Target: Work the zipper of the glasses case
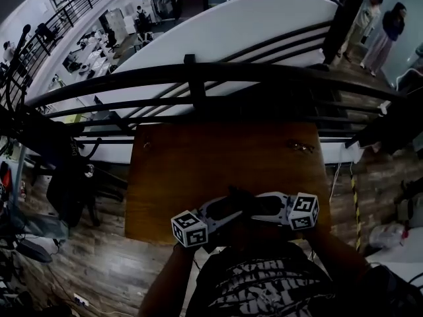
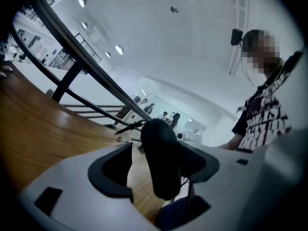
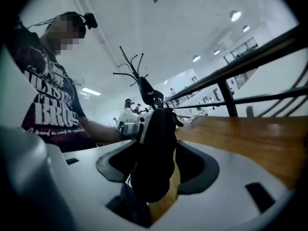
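Observation:
In the head view my two grippers face each other over the front edge of the wooden table, with the dark glasses case between their tips. The left gripper comes in from the left and the right gripper from the right. In the left gripper view the black case stands end-on inside the left gripper; wood shows between it and one pad, so the jaws are open. In the right gripper view the case fills the right gripper, which is shut on it. The zipper is hidden.
A dark metal railing runs along the table's far side, with a drop to a lower floor behind it. A small object lies at the table's far right corner. My torso is against the near edge. People stand at the far right.

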### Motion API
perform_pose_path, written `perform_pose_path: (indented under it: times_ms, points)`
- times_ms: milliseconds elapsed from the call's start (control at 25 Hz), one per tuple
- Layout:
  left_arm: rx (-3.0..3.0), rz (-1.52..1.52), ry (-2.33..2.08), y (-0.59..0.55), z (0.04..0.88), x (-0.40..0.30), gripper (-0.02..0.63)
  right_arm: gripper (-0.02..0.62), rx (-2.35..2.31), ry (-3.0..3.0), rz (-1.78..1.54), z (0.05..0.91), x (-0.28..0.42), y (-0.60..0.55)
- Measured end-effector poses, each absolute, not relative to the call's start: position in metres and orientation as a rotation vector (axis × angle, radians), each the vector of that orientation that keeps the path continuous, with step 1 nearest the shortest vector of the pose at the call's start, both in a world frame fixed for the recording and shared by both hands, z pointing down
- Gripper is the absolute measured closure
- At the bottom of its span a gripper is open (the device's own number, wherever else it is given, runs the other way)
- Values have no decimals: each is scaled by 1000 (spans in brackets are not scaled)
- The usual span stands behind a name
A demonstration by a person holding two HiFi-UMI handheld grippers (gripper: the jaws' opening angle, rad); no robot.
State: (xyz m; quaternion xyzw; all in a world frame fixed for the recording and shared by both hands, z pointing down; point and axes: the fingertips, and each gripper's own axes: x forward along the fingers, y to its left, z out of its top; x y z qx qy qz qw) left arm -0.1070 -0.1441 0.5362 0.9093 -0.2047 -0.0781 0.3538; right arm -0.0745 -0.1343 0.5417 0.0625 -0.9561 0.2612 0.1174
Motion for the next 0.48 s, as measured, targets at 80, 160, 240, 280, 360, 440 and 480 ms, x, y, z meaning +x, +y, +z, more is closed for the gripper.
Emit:
perform_pose_path:
  times_ms: [80,160,240,280,360,440,480]
  points:
    - [2356,-296,-468,-145,511,-99,301,350,145,-2859,723,516,-73,-134]
    - [2380,-358,-435,-148,487,-90,298,350,108,-2905,701,493,-66,-137]
    - [2386,-407,-421,-152,465,-83,298,351,69,-2925,642,479,-59,-138]
    - [2383,-426,-417,-153,455,-80,298,351,50,-2927,601,474,-56,-137]
    - [2403,-434,-410,-153,440,-75,295,352,19,-2931,552,463,-54,-133]
    - [2452,-411,-404,-152,428,-66,287,353,9,-2958,533,451,-52,-133]
    - [2473,-405,-401,-151,422,-62,287,353,5,-2969,517,446,-50,-133]
